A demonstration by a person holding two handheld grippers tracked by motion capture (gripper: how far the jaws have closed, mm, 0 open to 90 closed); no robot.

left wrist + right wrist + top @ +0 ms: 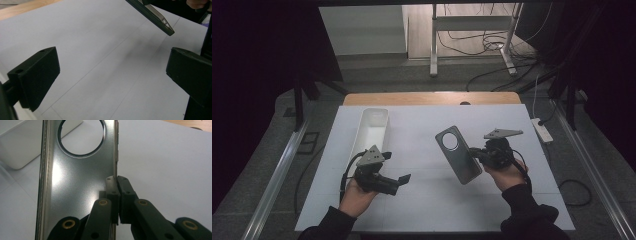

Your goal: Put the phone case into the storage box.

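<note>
Grey metallic phone case with round cutout [457,154] held mid-frame, tilted above white bench [427,200], right gripper [477,154] fingers pinching its long edge; left gripper [403,178] fingers wide, lower left, beside white oblong tray [373,122].

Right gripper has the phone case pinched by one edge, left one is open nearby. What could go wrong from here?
1. The right gripper grips the phone case only by its thin side wall, so it may pivot or slip out.
2. The case hangs tilted above the white mat; a slip would drop it.
3. The open left gripper points toward the case and could knock it if it closes in carelessly.
</note>
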